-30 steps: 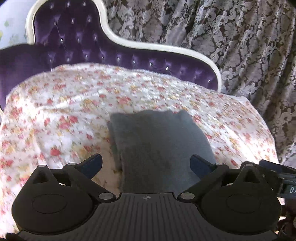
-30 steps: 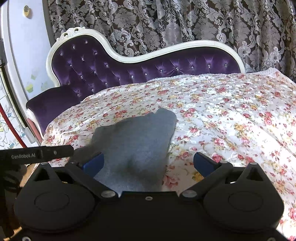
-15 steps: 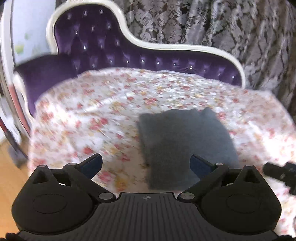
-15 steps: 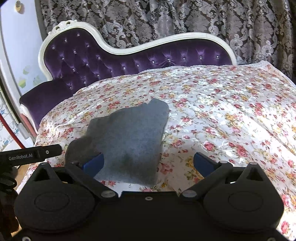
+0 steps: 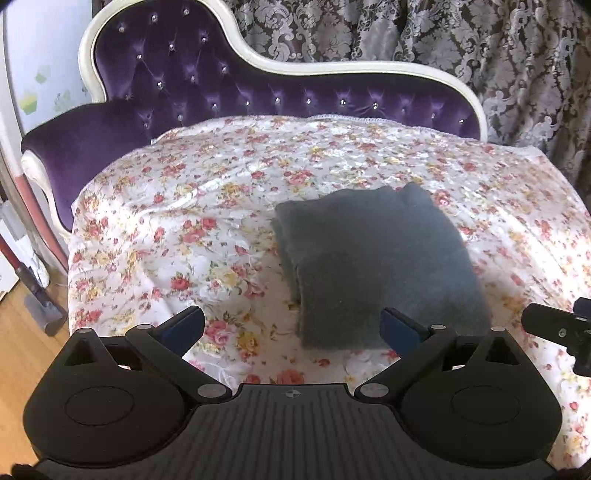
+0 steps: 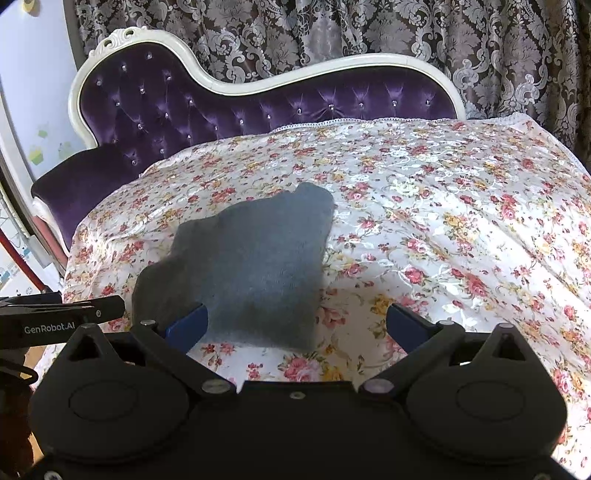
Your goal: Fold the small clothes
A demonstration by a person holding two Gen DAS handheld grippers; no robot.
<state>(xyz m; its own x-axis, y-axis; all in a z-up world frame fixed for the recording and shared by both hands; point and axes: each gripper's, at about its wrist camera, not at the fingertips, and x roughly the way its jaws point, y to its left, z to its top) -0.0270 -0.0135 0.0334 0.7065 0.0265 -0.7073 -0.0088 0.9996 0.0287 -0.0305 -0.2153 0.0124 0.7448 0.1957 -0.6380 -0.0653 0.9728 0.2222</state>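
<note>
A: I am logging both wrist views. The folded grey fleece garment [image 5: 373, 266] is lying flat on the floral bedspread with red and yellow roses [image 5: 207, 206], towards the near edge of the purple tufted velvet chaise with a white carved frame [image 5: 192, 85].

B: How is the left gripper [image 5: 291, 326] standing?

A: Its blue-tipped fingers [image 5: 183, 326] are sitting spread wide, gripping nothing. I am holding it above the bedspread, apart from the garment; the near edge of the fold is showing between the fingertips, offset towards the right one.

B: And the right gripper [image 6: 295, 326]?

A: Also spread wide and empty. In its view the garment [image 6: 255, 269] is lying ahead and to the left, its near left corner running behind the left fingertip [image 6: 188, 326]. I cannot tell whether that finger is touching the cloth or hovering over it.

B: Is each unit seeing the other?

A: Yes. The black body lettered GenRobot.AI [image 6: 48, 321] is showing at the left edge of the right view. Grey damask curtains [image 6: 332, 33] are hanging behind the chaise.
</note>
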